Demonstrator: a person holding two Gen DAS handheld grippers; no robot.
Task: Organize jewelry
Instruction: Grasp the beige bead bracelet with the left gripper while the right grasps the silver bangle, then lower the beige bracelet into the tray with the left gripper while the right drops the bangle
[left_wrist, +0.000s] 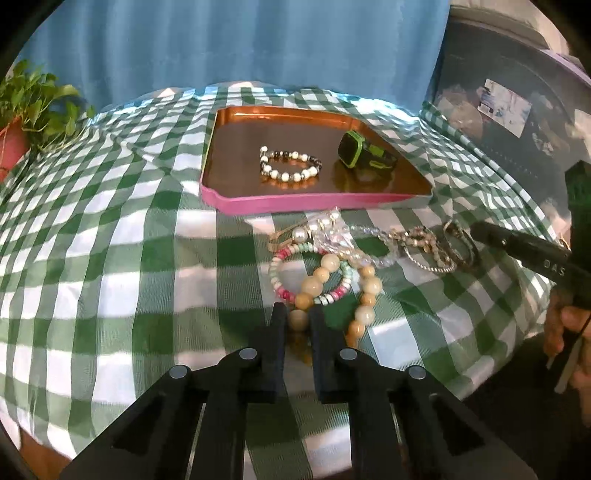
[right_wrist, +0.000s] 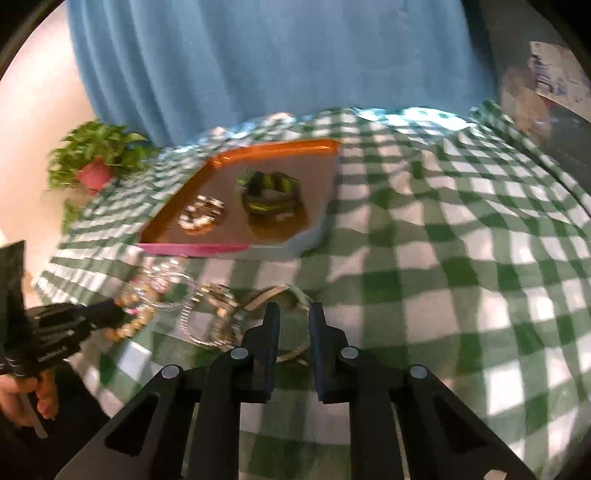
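A large tan bead of the beige bead necklace (left_wrist: 334, 286) is pinched by the left gripper (left_wrist: 298, 317) on the green checked tablecloth (left_wrist: 110, 258). The right gripper (right_wrist: 293, 317) is held slightly spread, empty, over silver bracelets (right_wrist: 210, 314). A beaded bracelet (left_wrist: 290, 164) and green watch (left_wrist: 364, 150) are seen in the copper tray (left_wrist: 258, 203).

The left wrist view sits low and close over the checked surface (left_wrist: 110, 258), looking forward along its own fingers (left_wrist: 277, 325) across the jewelry heap (left_wrist: 354, 254) to the tray (left_wrist: 258, 205) and the blue curtain (left_wrist: 240, 48) behind. The right wrist view looks from further right and somewhat higher, angled leftward, and is blurred. Both share the tray, the heap, the potted plant (right_wrist: 98, 158) and the curtain, and each catches the other gripper at its edge: the right gripper (left_wrist: 476, 230) in the left view, the left gripper (right_wrist: 110, 314) in the right view.
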